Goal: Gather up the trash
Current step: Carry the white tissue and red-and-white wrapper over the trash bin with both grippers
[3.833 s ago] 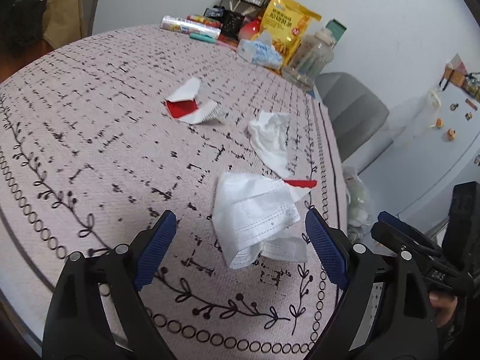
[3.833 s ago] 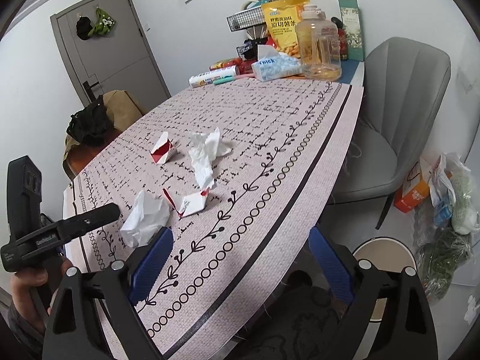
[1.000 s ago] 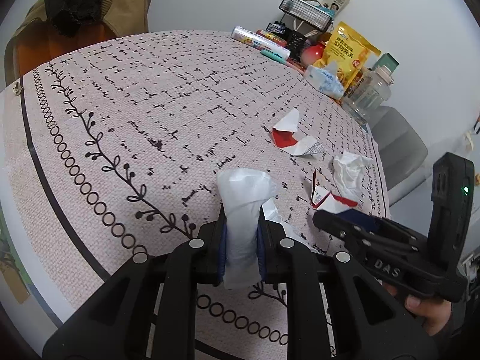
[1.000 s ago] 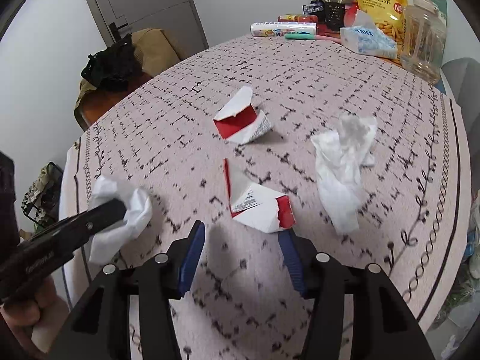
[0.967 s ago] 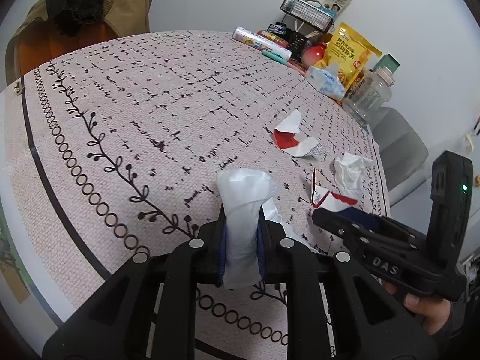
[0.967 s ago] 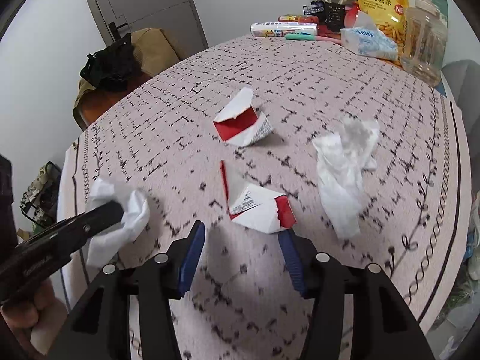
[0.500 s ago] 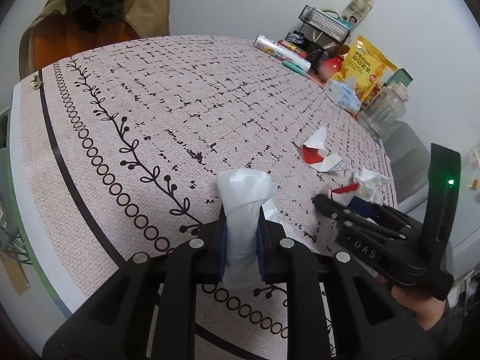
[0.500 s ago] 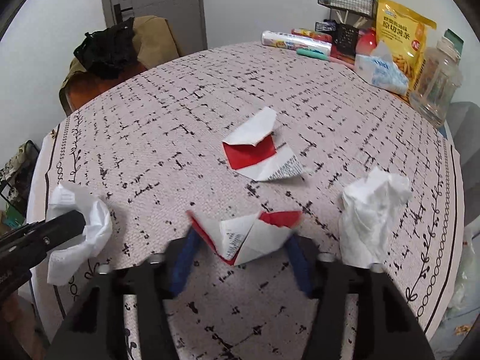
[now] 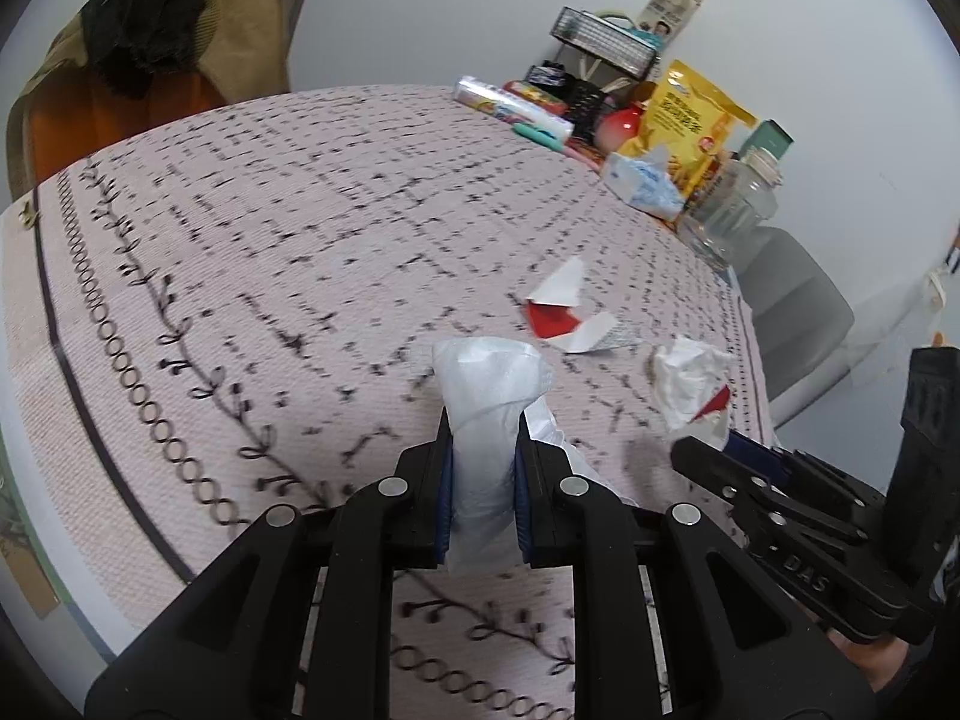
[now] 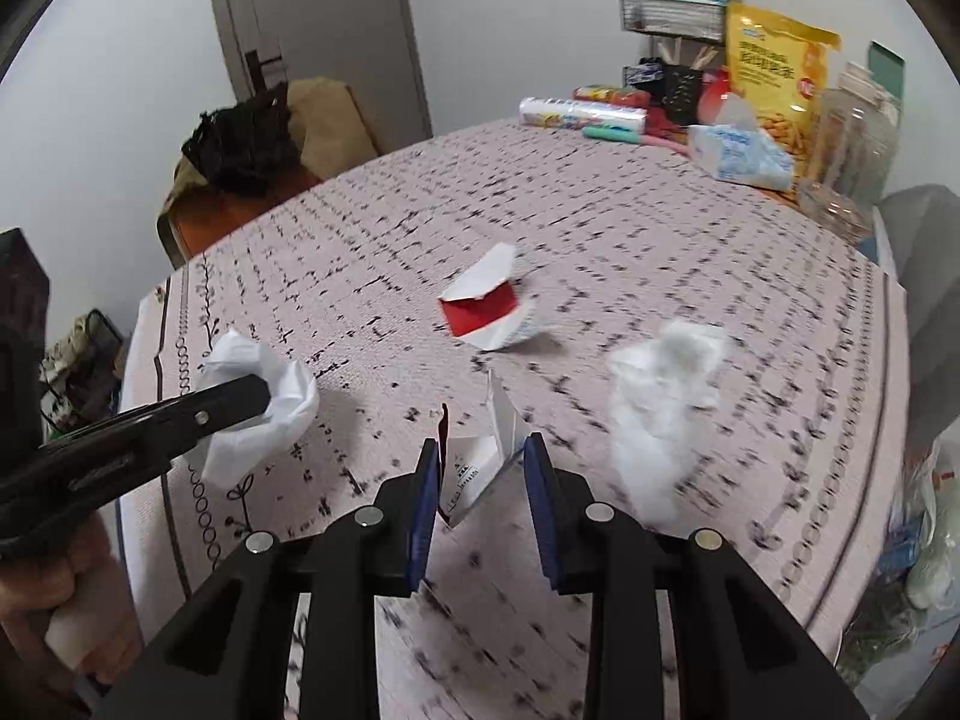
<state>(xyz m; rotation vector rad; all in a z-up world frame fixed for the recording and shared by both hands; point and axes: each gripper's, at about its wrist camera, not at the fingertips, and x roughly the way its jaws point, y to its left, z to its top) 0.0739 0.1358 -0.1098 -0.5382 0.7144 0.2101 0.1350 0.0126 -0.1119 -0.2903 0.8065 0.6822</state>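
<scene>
My left gripper (image 9: 483, 420) is shut on a crumpled white tissue (image 9: 486, 372) and holds it above the patterned tablecloth (image 9: 270, 228). The right wrist view shows that same tissue (image 10: 264, 414) at the left. My right gripper (image 10: 480, 456) has its jaws closing on a torn red and white carton scrap (image 10: 474, 471), which is pinched between the pads and hangs clear of the cloth. The left wrist view shows the right gripper (image 9: 690, 450) at lower right. A second carton scrap (image 10: 486, 312) and another crumpled tissue (image 10: 660, 384) lie on the table beyond.
Snack bag (image 10: 774, 72), tissue pack (image 10: 738, 159), clear jug (image 10: 852, 144) and a wire rack (image 10: 672, 15) crowd the far table edge. A chair with dark clothes (image 10: 246, 144) stands at the left. A grey chair (image 9: 792, 300) and floor bags (image 10: 924, 546) are right.
The right gripper's jaws have drawn in on the carton scrap and lifted it off the table. The left gripper keeps its tissue and has shifted a little.
</scene>
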